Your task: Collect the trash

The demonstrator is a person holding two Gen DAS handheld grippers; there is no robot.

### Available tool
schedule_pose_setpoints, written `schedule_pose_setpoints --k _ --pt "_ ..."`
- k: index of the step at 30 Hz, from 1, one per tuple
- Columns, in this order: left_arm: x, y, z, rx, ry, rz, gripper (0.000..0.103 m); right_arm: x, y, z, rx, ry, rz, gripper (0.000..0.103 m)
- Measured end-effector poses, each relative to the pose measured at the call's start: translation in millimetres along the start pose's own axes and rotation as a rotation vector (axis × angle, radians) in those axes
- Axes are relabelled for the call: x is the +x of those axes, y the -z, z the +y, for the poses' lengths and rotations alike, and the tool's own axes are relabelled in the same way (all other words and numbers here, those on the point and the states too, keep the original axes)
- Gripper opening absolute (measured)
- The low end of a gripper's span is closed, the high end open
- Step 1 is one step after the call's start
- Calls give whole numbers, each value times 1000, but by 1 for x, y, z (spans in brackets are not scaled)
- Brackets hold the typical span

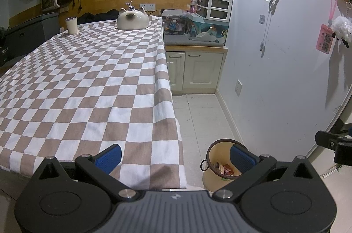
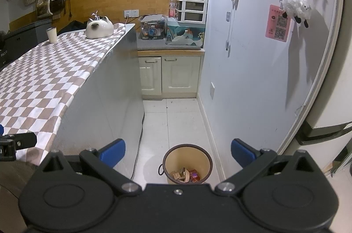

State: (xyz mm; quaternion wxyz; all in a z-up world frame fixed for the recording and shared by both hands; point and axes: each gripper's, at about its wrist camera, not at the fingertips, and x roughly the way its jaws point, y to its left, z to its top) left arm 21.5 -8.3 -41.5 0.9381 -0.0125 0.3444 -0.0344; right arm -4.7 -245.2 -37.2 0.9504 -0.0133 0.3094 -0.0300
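A beige trash bin (image 2: 187, 163) with a dark rim stands on the white tile floor beside the table; wrappers and scraps (image 2: 187, 175) lie inside. It also shows in the left wrist view (image 1: 220, 164). My right gripper (image 2: 178, 155) is open and empty, held above the bin. My left gripper (image 1: 176, 158) is open and empty, over the table's near right corner, with its right finger in front of the bin. The right gripper's edge shows at the right of the left wrist view (image 1: 334, 145).
The checkered tablecloth (image 1: 88, 83) covers the table. A white cat-shaped dish (image 1: 132, 19) and a white cup (image 1: 71, 25) stand at its far end. A cabinet (image 2: 171, 74) with boxes stands at the back. The wall (image 2: 253, 79) runs on the right.
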Motion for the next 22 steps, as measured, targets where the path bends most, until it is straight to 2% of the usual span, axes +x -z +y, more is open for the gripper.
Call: schedule_pose_setpoints --k 22 --pt "-2 0 1 -2 1 1 103 0 -1 -1 0 -2 -2 103"
